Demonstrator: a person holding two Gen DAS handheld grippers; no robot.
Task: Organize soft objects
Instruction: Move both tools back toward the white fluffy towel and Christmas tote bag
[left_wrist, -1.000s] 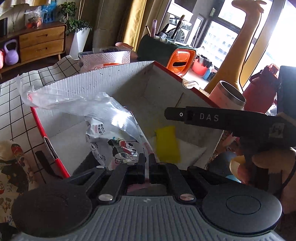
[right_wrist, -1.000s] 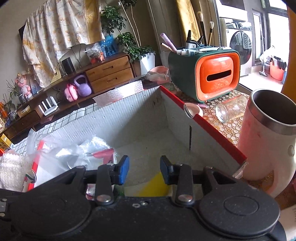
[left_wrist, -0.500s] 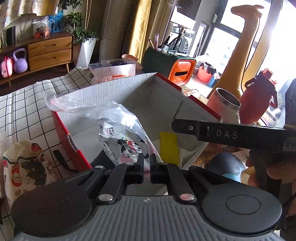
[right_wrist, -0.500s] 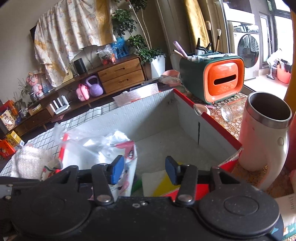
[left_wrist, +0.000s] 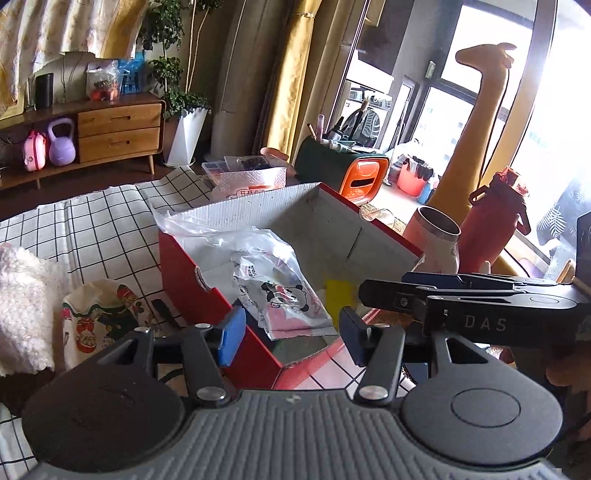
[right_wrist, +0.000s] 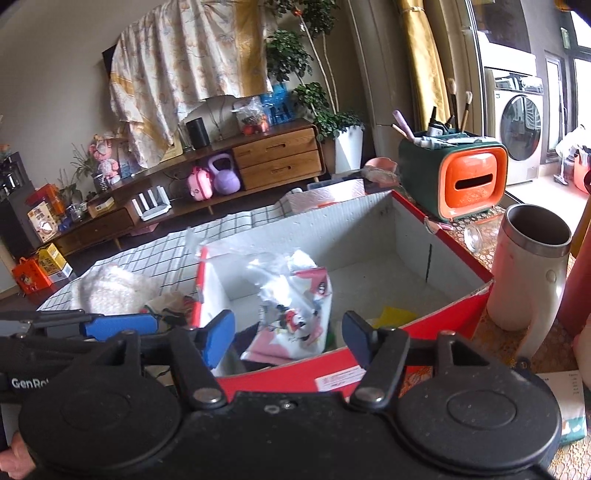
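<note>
Left on the checked cloth, fluffy white towel (left_wrist: 26, 306) and printed cloth (left_wrist: 99, 317) not yet boxed — bagged panda pack (left_wrist: 284, 295) already lies in the red box (left_wrist: 188, 280), left gripper (left_wrist: 290, 332) and right gripper (right_wrist: 288, 334) just opened, both empty.
</note>
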